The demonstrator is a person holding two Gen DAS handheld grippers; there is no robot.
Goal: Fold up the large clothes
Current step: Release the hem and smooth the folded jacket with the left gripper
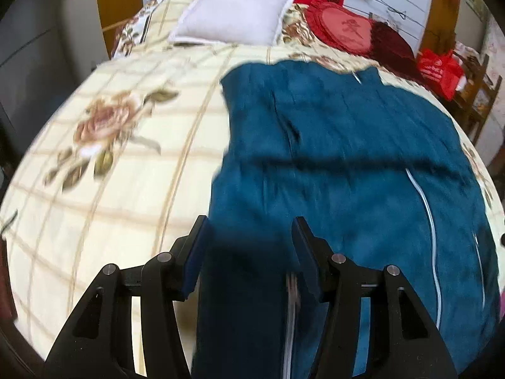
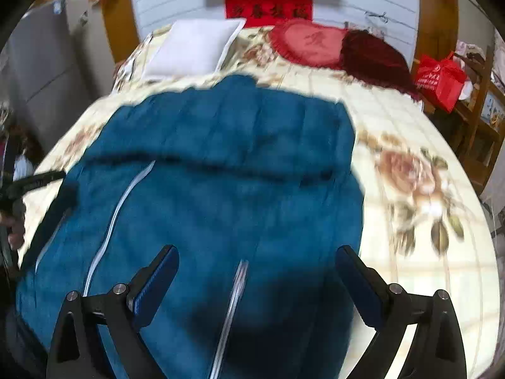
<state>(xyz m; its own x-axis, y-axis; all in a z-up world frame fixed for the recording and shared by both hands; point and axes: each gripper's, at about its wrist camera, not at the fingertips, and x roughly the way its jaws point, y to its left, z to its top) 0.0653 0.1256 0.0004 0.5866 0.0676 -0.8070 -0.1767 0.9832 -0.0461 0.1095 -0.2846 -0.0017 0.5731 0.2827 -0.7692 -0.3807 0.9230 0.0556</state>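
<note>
A large teal-blue garment point(image 1: 347, 132) with white piping point(image 1: 426, 208) lies spread on a floral bedspread point(image 1: 110, 189). My left gripper point(image 1: 249, 224) stands over its near left edge, and a dark fold of the fabric fills the gap between its pads and runs back toward the camera. It looks shut on that fold. In the right wrist view the same garment point(image 2: 221, 132) spreads ahead. My right gripper point(image 2: 257, 251) hangs wide open above its near part, with a white stripe point(image 2: 235, 300) under the gap and nothing pinched. The picture is blurred by motion.
A white pillow point(image 1: 233, 12), a red heart cushion point(image 1: 344, 28) and a dark red cushion point(image 1: 391, 41) lie at the head of the bed. A red bag point(image 2: 438, 79) and wooden shelves stand to the right. A person's hand point(image 2: 15, 224) shows at the left edge.
</note>
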